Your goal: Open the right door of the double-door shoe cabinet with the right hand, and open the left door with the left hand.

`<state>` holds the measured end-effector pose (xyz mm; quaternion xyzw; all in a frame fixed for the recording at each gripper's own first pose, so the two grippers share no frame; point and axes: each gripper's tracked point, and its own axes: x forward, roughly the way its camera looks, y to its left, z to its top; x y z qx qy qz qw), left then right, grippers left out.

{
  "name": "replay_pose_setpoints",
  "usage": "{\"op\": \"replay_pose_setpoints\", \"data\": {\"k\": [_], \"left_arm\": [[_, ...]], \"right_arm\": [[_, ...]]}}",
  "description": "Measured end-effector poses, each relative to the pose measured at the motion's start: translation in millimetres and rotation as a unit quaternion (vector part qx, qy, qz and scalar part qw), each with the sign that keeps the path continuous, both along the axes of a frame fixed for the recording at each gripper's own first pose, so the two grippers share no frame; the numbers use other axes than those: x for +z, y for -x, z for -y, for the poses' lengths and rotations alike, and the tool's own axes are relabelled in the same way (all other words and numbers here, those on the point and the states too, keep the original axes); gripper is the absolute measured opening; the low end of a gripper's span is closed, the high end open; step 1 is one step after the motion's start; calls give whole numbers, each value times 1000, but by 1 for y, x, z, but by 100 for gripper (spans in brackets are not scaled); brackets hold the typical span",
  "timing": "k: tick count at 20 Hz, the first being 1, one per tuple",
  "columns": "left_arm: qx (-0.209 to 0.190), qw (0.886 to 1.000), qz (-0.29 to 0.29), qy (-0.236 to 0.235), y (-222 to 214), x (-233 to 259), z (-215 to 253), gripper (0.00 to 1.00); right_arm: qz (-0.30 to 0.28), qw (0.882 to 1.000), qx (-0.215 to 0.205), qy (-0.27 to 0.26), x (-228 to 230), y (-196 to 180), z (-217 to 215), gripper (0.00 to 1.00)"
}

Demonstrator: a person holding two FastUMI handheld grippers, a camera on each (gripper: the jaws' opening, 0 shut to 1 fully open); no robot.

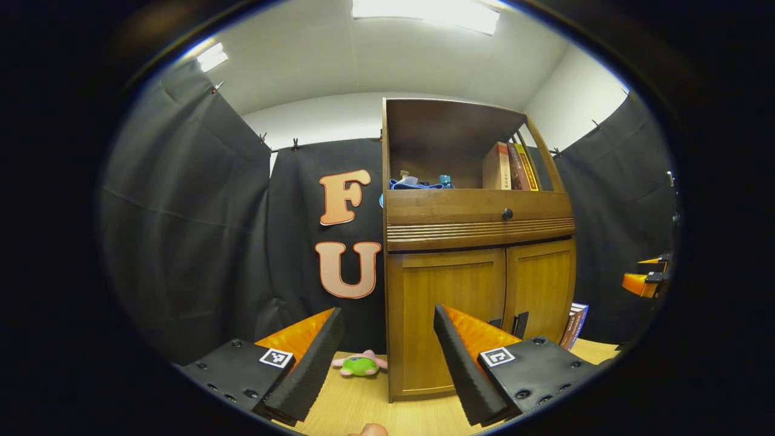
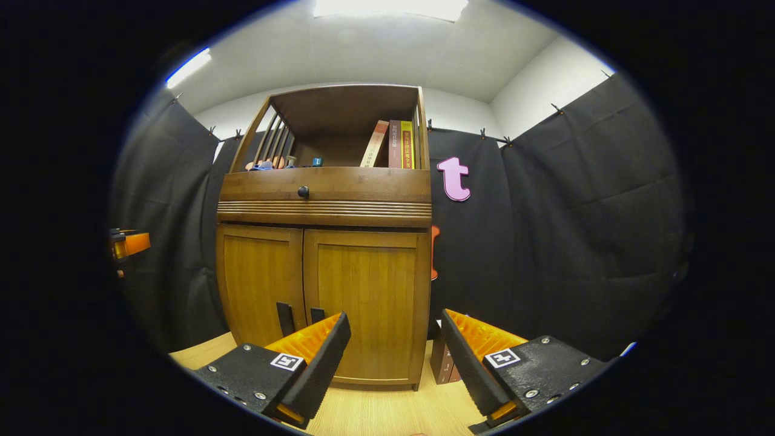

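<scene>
Wooden shoe cabinet [image 2: 324, 242] stands mid-frame on the pale surface [image 2: 375, 412], right door [image 2: 363, 306] and left door [image 1: 445, 321] both closed, dark handles [image 2: 284, 319] at the lower centre seam. I judge it the approach stage. My right claw [image 2: 393, 357] and left claw [image 1: 387, 357] are spread, holding nothing. Next: pinch the right handle.

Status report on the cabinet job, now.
Left gripper open, right gripper open, both short of the cabinet. Left door, right door shut. Nothing blocking.
</scene>
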<state>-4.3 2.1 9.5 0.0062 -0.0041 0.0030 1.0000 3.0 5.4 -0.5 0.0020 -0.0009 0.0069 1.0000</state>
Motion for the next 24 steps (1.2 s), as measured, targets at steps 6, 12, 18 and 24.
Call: {"op": "replay_pose_setpoints", "data": {"k": [6,12,18,24], "left_arm": [[-4,1000,2,-4,3,1,4,95],[-6,1000,-8,6,-1,-8,2,96],[5,1000,-14,5,-5,-15,-13,96],[18,1000,-16,-1,-4,-21,-28,98]], "right_arm": [[-2,1000,22,-10,-9,-13,-23,93],[-10,999,45,-17,-28,-38,-62,93],[-38,996,73,-14,-67,-70,-102,93],[-61,995,81,-15,-115,-120,-133,94]]}}
